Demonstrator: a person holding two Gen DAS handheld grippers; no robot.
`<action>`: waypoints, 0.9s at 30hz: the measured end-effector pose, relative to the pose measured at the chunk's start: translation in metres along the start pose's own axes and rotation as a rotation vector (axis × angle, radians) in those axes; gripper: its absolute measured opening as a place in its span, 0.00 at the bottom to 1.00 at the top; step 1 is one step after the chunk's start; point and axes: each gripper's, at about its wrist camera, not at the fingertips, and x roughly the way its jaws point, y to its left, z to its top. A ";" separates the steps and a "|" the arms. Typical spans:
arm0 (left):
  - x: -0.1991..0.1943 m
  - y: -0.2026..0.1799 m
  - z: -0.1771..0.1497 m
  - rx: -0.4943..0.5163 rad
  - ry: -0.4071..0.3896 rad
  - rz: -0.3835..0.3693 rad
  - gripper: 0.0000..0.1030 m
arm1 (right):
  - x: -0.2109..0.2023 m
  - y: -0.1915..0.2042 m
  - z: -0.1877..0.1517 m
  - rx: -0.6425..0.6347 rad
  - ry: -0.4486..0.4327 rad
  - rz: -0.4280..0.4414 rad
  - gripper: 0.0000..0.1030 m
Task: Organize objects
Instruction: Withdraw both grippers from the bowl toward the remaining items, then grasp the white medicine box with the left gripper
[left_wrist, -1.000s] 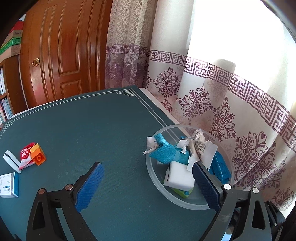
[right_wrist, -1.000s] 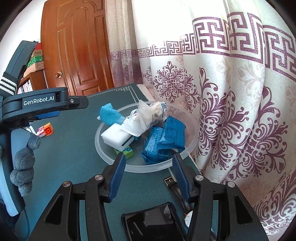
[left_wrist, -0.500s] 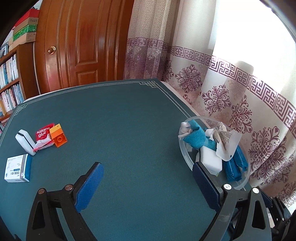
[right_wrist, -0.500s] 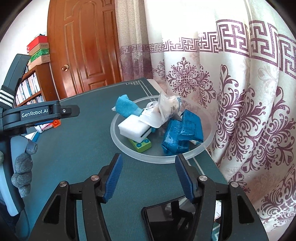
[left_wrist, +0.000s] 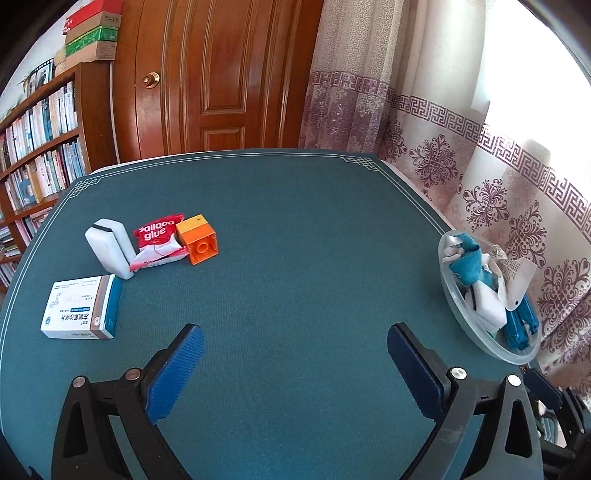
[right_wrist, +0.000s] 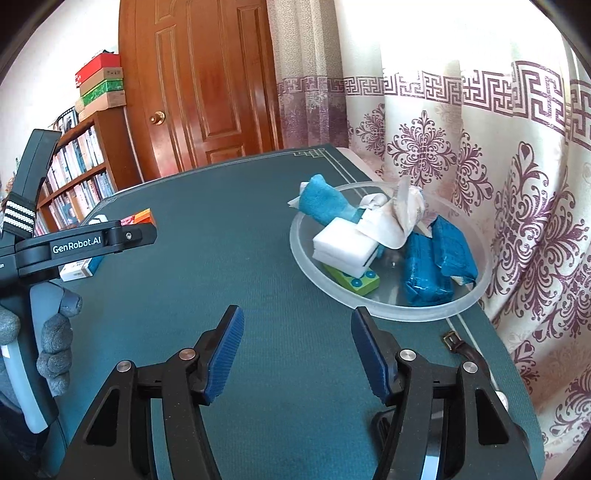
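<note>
A clear round bowl (right_wrist: 461, 301) at the table's right edge holds a blue cloth (right_wrist: 323, 201), a white sponge (right_wrist: 345, 247), a green brick (right_wrist: 352, 278), blue packets (right_wrist: 424, 275) and a crumpled white wrapper (right_wrist: 395, 218); the bowl also shows in the left wrist view (left_wrist: 476, 330). Far left on the table lie a white eraser block (left_wrist: 107, 247), a red glue packet (left_wrist: 157, 240), an orange brick (left_wrist: 195, 240) and a white-and-blue box (left_wrist: 83, 308). My left gripper (left_wrist: 295, 354) is open and empty above the table's middle. My right gripper (right_wrist: 297, 343) is open and empty, left of the bowl.
The green table mat (left_wrist: 288, 229) fills the view. A patterned curtain (right_wrist: 517, 184) hangs close behind the bowl. A watch strap (right_wrist: 463, 347) lies near the front right edge. A wooden door (left_wrist: 221, 81) and a bookshelf (left_wrist: 37, 147) stand beyond the table.
My left gripper has swung left, away from the bowl, bringing the loose items at the far left closer into view. My right gripper has drawn back and shifted left of the bowl.
</note>
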 end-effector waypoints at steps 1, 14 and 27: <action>0.000 0.006 -0.001 -0.006 0.001 0.009 0.99 | 0.001 0.005 0.000 -0.006 0.003 0.007 0.61; -0.001 0.098 -0.015 -0.111 0.018 0.141 0.99 | 0.015 0.050 -0.001 -0.060 0.042 0.062 0.65; -0.001 0.182 -0.021 -0.227 -0.007 0.305 0.99 | 0.025 0.073 -0.005 -0.101 0.070 0.077 0.65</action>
